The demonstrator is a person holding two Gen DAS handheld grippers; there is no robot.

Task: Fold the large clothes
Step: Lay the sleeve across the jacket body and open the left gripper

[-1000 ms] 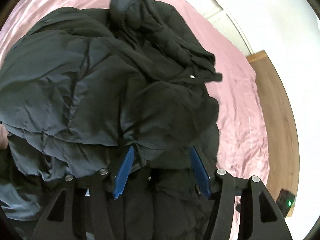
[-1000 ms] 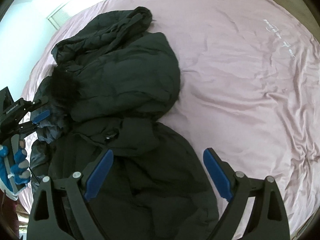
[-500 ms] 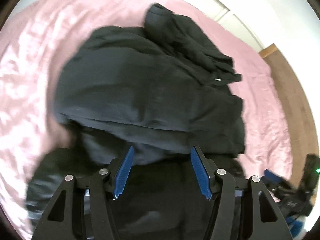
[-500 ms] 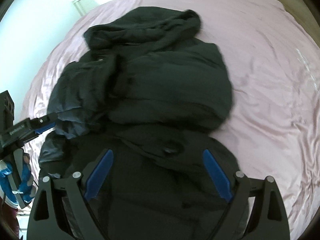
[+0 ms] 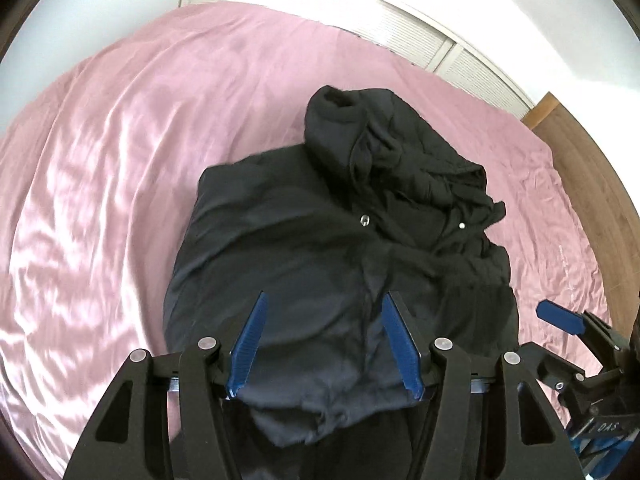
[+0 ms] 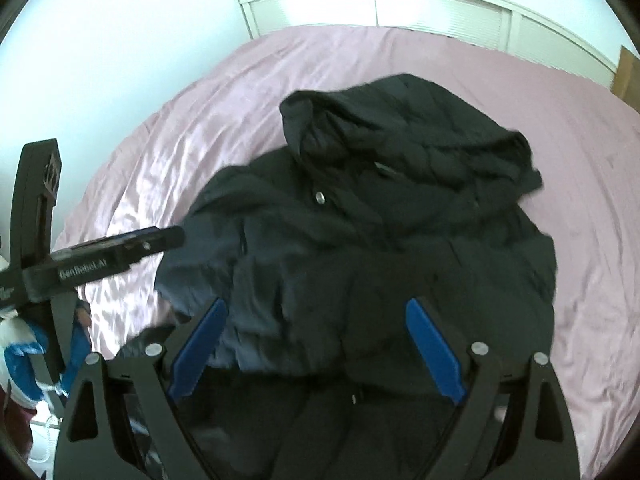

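Observation:
A black hooded puffer jacket [image 5: 320, 260] lies bunched on the pink bed sheet [image 5: 120, 160], hood [image 5: 360, 132] at the far end. My left gripper [image 5: 324, 298] hovers over the jacket's near hem. Its blue fingers stand apart and the fabric lies below them, not pinched. In the right wrist view the same jacket [image 6: 380, 240] fills the middle. My right gripper [image 6: 316, 302] hangs wide open above its near edge with nothing gripped. The left gripper [image 6: 120, 252] shows at the jacket's left edge. One blue finger of the right gripper [image 5: 560, 318] shows off the jacket's right side.
The pink sheet [image 6: 580, 160] spreads bare around the jacket on the left, right and far sides. White louvred doors [image 5: 400, 28] stand behind the bed. A wooden floor [image 5: 580, 152] runs along the right. A gloved hand [image 6: 24, 352] holds the left gripper.
Both grippers have pulled back and up from the jacket, which now shows whole and flatter. The right gripper swung left over the jacket's near edge. Neither opening changed.

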